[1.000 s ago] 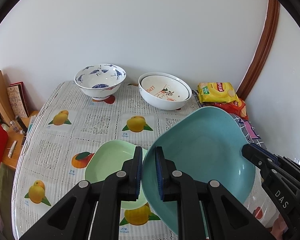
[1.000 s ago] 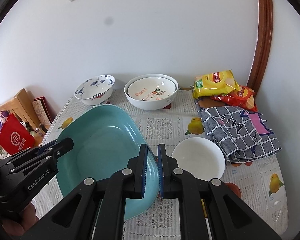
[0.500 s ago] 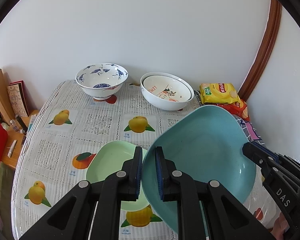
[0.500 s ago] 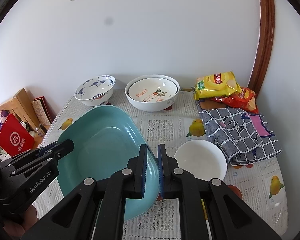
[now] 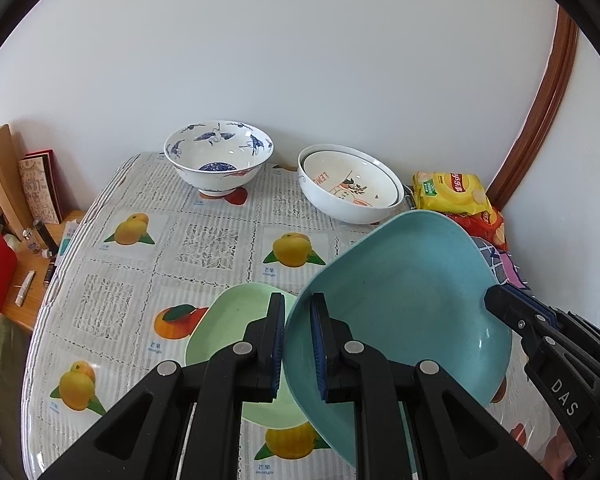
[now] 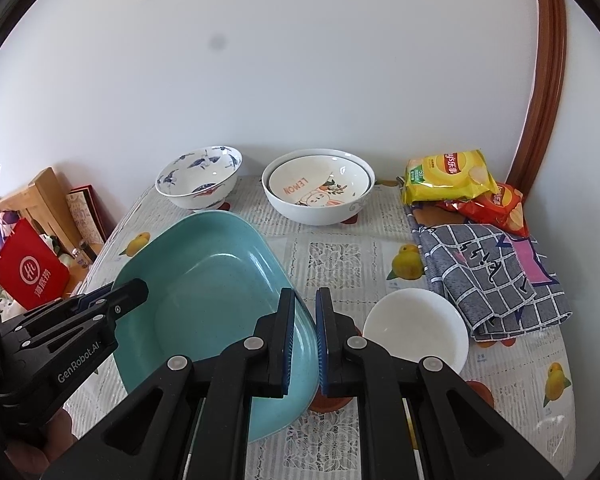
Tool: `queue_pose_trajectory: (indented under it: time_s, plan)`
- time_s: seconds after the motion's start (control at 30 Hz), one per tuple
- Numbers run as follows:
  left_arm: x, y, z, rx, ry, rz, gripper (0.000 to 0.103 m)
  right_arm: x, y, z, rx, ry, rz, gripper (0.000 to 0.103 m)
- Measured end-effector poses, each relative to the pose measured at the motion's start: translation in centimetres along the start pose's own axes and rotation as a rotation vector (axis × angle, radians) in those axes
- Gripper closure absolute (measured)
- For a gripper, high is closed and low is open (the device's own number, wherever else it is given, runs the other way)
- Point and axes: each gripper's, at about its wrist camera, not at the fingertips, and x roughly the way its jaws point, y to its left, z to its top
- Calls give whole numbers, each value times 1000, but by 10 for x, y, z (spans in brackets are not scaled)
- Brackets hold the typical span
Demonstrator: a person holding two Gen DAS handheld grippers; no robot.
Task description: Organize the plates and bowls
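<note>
A teal square plate point(image 5: 400, 304) hangs tilted above the table, held by two opposite rims. My left gripper point(image 5: 298, 320) is shut on its left rim, and my right gripper point(image 6: 305, 312) is shut on its right rim point(image 6: 300, 320). Under the teal plate's left side a light green plate point(image 5: 228, 320) lies on the table. A small white plate point(image 6: 416, 324) lies to the right of my right gripper. At the back stand a blue-and-white bowl point(image 5: 218, 160) and a lemon-print bowl nested in a white bowl point(image 5: 350, 184).
Yellow and red snack bags point(image 6: 448, 176) and a checked cloth point(image 6: 492, 272) fill the table's right side. A red bag point(image 6: 28, 276) and a wooden board point(image 6: 48, 200) stand off the left edge. The fruit-print tablecloth point(image 5: 140, 272) meets the wall behind the bowls.
Both grippers keep their hold on the teal plate. The views have shifted only slightly.
</note>
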Motion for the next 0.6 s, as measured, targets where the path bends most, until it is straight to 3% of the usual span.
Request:
queue_pose_trajectory:
  time_s: [0.6]
  plan:
    - [20, 39, 0, -73, 26, 55, 90, 35, 33, 10, -63, 30, 38, 92]
